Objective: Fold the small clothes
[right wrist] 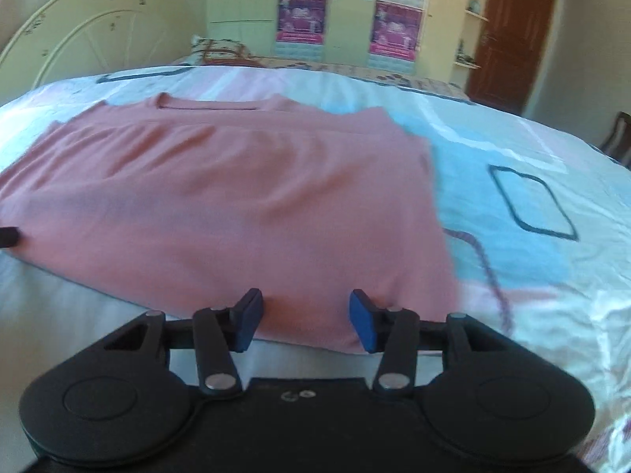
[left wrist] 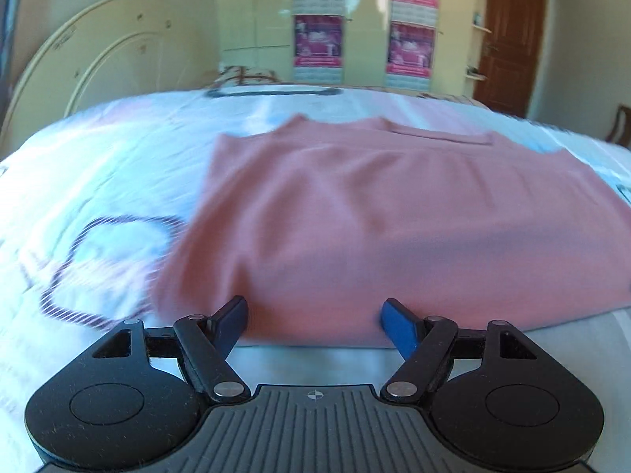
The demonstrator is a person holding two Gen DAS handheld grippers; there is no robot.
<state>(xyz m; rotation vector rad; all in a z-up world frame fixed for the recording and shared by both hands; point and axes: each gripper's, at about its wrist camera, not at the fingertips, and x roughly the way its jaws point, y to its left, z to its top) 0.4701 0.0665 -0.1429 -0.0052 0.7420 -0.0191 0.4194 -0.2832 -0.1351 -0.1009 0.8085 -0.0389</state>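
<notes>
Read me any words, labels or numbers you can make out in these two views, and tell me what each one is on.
No text can be read.
Posters on the wardrobe doors: pink and purple print, too blurred to read.
Left gripper body: only a small crosshair mark, no words.
Right gripper body: small pale marks, illegible.
Pink shirt and bedsheet: no lettering, only patterns.

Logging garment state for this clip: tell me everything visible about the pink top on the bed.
The pink top is plain, dusty-pink soft knit cloth, lying flat on the patterned bedsheet. Its neckline faces the far side; a fold line crosses just below it, so it looks already folded once. The near hem sits between the open fingers of each hand-held gripper, the left hand-held gripper and the right hand-held gripper; neither pinches it yet.
</notes>
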